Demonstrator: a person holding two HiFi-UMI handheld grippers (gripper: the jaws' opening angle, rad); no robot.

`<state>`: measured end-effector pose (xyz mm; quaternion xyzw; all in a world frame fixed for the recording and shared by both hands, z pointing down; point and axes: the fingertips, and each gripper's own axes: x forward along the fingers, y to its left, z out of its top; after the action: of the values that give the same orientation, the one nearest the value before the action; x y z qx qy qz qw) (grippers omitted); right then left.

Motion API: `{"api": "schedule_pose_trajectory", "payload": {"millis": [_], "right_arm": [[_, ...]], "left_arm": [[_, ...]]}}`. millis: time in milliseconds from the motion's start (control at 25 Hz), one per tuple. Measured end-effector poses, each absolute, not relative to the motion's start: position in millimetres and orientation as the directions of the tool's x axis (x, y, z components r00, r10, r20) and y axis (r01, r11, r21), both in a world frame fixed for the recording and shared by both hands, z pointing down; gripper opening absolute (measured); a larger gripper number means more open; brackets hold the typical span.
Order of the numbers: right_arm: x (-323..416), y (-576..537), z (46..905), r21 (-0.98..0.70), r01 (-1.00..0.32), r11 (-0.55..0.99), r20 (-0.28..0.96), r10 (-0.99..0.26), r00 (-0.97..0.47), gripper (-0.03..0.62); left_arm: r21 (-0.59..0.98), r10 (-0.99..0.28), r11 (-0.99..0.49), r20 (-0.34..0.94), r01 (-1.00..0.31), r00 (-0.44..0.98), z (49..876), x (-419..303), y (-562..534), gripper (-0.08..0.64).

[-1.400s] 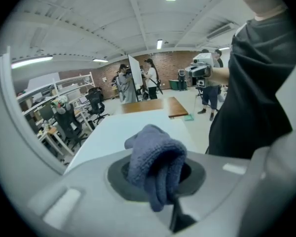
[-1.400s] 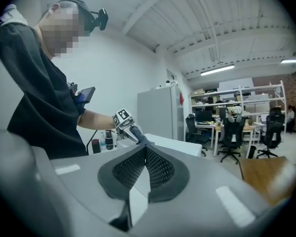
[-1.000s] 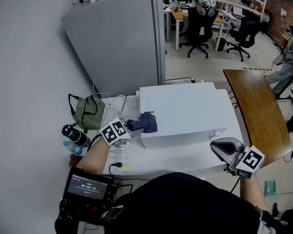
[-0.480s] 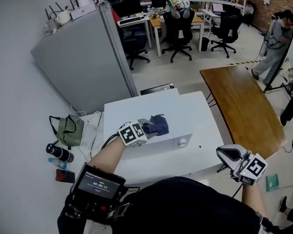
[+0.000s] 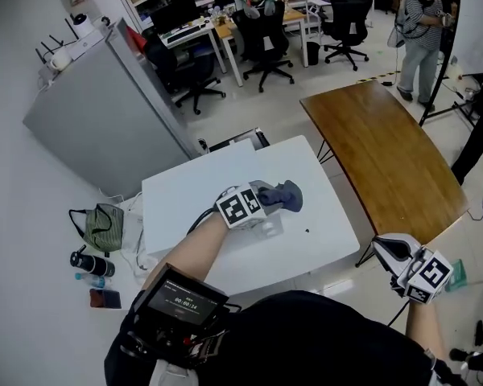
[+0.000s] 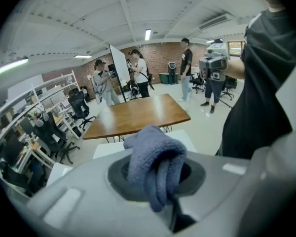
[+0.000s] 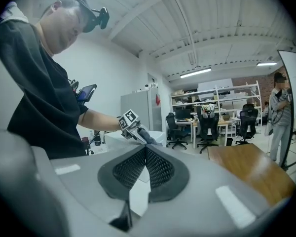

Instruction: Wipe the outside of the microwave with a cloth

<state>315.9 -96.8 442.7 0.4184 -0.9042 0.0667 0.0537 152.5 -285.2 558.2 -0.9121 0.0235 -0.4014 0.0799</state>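
Note:
The white microwave stands on a white table. My left gripper is shut on a bunched blue cloth and holds it at the microwave's right-hand end, by its upper edge. In the left gripper view the cloth hangs folded between the closed jaws. My right gripper hangs off the table's near right corner, shut and holding nothing; its pads meet. The right gripper view shows the left gripper against the microwave.
A brown wooden table lies to the right. A grey cabinet stands behind the microwave. A green bag and a dark bottle sit at the left. Office chairs and a standing person are beyond.
My left gripper has carried the cloth along the microwave from its left end to its right end. The head view swung with it. The right gripper stayed low at the right.

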Motion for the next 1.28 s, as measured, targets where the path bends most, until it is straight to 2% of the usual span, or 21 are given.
{"api": "schedule_pose_trajectory", "payload": {"millis": [160,400,520,640,760,920,1080,1280], "right_arm": [[268,-98,432,-0.043,-0.721,0.692,0.155,-0.708,-0.689,0.006],[114,-100,400,-0.021,-0.602,0.798,0.105,-0.597,-0.795,0.006],[54,-92,408,-0.01,-0.553,0.833,0.152,-0.545,-0.824,0.006],[12,-80,412,-0.01,-0.511,0.859,0.214,-0.497,-0.841,0.006],[-1,-74,409,-0.013,-0.507,0.862,0.238,-0.49,-0.839,0.006],[18,-75,408,-0.013,-0.534,0.845,0.234,-0.517,-0.823,0.006],[70,-80,411,-0.015,-0.552,0.834,0.212,-0.537,-0.817,0.006],[191,-83,416,0.004,-0.627,0.779,0.17,-0.618,-0.767,0.006]], "left_arm": [[-0.175,-0.144,-0.984,0.684,-0.031,0.715,531,91,-260,0.057],[-0.204,-0.26,-0.965,0.691,-0.164,0.674,526,-125,-233,0.057],[-0.194,-0.294,-0.955,0.702,-0.223,0.649,534,-213,-217,0.058],[-0.184,-0.308,-0.95,0.697,-0.254,0.648,546,-257,-210,0.057],[-0.175,-0.295,-0.954,0.68,-0.242,0.672,553,-264,-210,0.058],[-0.166,-0.277,-0.96,0.675,-0.225,0.684,554,-239,-214,0.058],[-0.188,-0.26,-0.966,0.705,-0.179,0.66,559,-163,-228,0.057],[-0.17,-0.23,-0.973,0.735,-0.155,0.638,558,-34,-256,0.057]]}}
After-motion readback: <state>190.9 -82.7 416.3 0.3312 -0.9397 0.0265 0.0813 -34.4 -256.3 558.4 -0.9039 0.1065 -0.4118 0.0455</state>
